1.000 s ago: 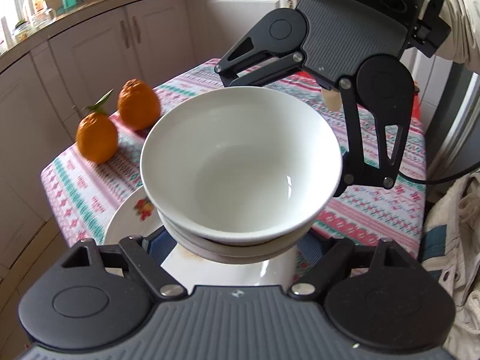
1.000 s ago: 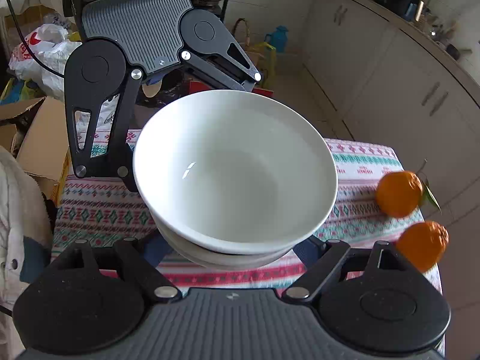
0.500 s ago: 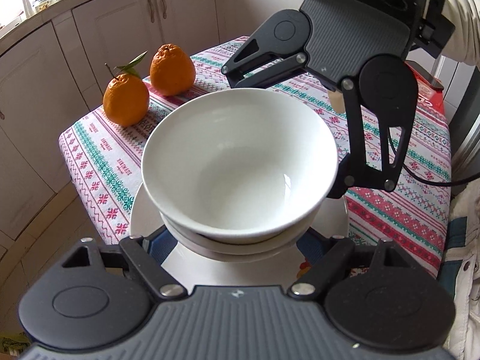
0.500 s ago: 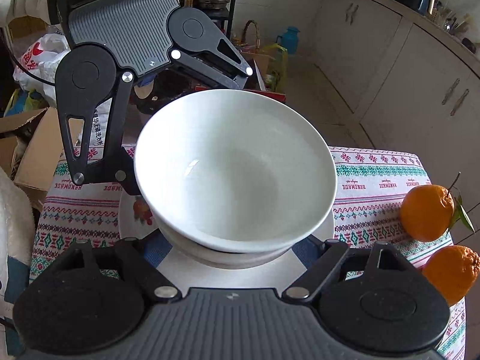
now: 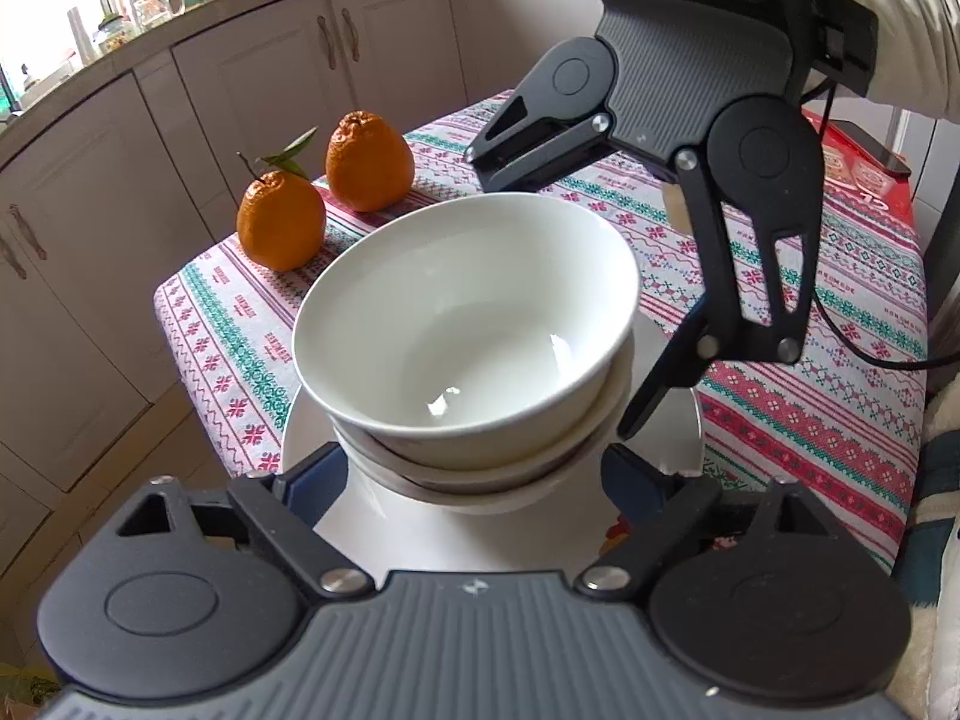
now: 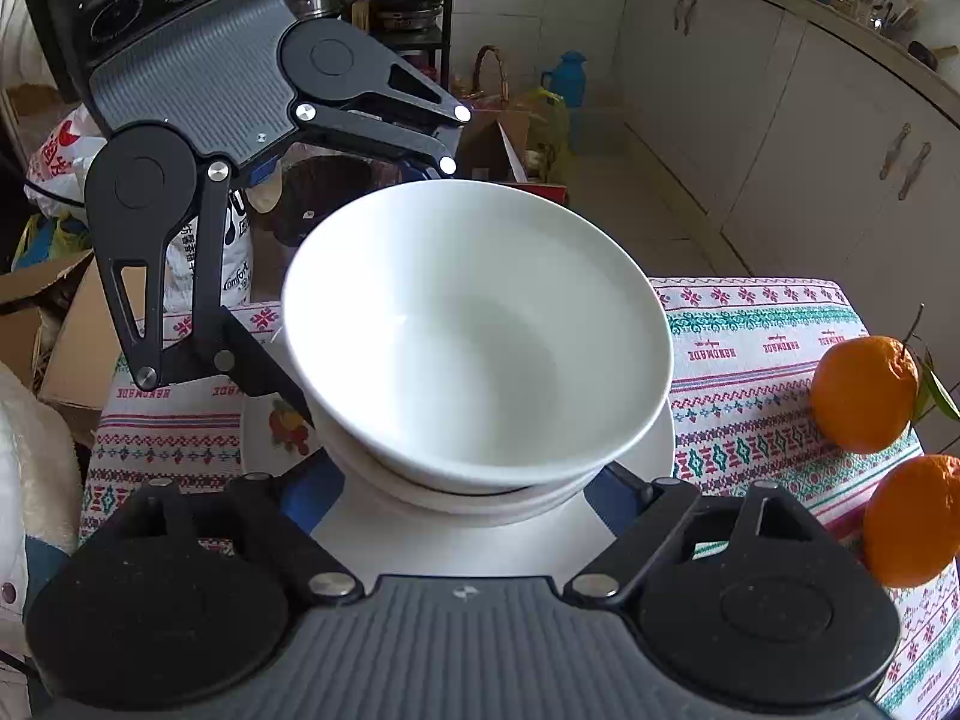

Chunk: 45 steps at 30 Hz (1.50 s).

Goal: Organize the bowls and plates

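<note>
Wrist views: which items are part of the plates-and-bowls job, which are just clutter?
Job:
- stacked white bowls, resting on the plate
- white plate with fruit print
- left gripper and right gripper, jaws just opened, flanking the stack

Clutter:
- two oranges on the tablecloth
- blue jug, bags and boxes on the floor

Home kitchen, cabinets point(image 5: 252, 96), countertop point(image 5: 180, 18), clothed table point(image 5: 840, 360)

Left tongs point(image 5: 474, 468), right tongs point(image 6: 474, 480) face each other, angled down, jaws just opening.
</note>
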### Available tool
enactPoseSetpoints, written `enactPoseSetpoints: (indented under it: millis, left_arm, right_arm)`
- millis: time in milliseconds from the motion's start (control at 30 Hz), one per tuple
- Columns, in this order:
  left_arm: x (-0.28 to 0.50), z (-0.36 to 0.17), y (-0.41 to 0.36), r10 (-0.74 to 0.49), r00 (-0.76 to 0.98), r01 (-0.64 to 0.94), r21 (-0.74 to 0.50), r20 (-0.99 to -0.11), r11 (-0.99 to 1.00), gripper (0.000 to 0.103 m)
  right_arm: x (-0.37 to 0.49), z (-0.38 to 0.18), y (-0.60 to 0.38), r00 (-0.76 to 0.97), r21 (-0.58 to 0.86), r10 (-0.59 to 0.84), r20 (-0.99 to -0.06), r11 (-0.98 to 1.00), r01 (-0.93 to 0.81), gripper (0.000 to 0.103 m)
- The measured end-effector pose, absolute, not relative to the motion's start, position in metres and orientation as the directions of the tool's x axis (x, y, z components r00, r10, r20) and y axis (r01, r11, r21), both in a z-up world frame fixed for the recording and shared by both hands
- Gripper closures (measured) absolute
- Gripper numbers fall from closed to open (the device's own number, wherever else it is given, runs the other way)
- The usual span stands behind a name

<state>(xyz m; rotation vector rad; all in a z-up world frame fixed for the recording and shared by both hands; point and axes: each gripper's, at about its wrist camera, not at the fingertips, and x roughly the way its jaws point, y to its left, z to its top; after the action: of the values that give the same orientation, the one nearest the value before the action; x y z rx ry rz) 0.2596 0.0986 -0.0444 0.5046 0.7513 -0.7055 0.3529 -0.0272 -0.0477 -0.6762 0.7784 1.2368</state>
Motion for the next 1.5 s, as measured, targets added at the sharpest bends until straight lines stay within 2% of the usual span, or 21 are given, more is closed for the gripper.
enactPoseSetpoints:
  millis: [167,200,267,333,467,600,700,833,933,1233,1500]
  left_arm:
    - [0.234,-0.036,0.103,-0.359,0.6,0.658,0.186,-0.715,0.73,0.009]
    - [0.227,-0.033,0.102,-0.339,0.632,0.629,0.205,-0.697,0.75,0.006]
    - [0.209,-0.026,0.1,-0.285,0.722,0.542,0.258,-0.631,0.8,0.001]
    - [0.189,-0.019,0.097,-0.271,0.782,0.484,0.272,-0.561,0.832,0.001]
    - [0.16,-0.004,0.089,-0.246,0.847,0.37,0.19,-0.472,0.909,0.001]
    - [0.133,0.007,0.079,-0.164,0.909,0.217,0.099,-0.382,0.971,0.001]
    - [0.123,0.013,0.067,-0.119,0.915,0.155,0.063,-0.386,0.986,0.001]
    - [0.109,0.011,0.052,0.02,0.917,0.004,0.059,-0.398,0.998,0.001]
    - [0.097,0.008,0.051,-0.023,0.894,0.015,-0.02,-0.448,1.0,0.001]
    - [0.064,0.008,0.038,0.028,0.873,-0.043,-0.02,-0.487,0.999,0.001]
    - [0.055,0.01,0.033,0.032,0.878,-0.055,-0.035,-0.477,0.998,0.001]
  right_arm:
    - [0.332,-0.029,-0.045,0.201,-0.064,0.575,-0.793,0.249,-0.966,0.005]
    - [0.325,-0.024,-0.05,0.221,-0.077,0.578,-0.786,0.263,-0.962,0.005]
    - [0.312,-0.017,-0.057,0.282,-0.11,0.566,-0.775,0.318,-0.942,0.004]
    - [0.297,-0.009,-0.065,0.336,-0.128,0.562,-0.756,0.376,-0.918,0.003]
    - [0.268,0.002,-0.08,0.469,-0.142,0.512,-0.72,0.553,-0.821,0.0]
    - [0.243,0.006,-0.09,0.658,-0.18,0.327,-0.678,0.794,-0.581,0.0]
    - [0.22,0.012,-0.102,0.739,-0.17,0.238,-0.63,0.886,-0.431,0.0]
    - [0.185,0.013,-0.113,0.782,-0.13,0.196,-0.592,0.934,-0.332,0.0]
    - [0.165,0.011,-0.123,0.784,-0.081,0.176,-0.595,0.958,-0.276,0.0]
    - [0.123,0.008,-0.135,0.823,-0.056,0.126,-0.554,0.981,-0.187,0.0]
    - [0.104,0.009,-0.134,0.842,-0.069,0.097,-0.531,0.985,-0.157,0.0]
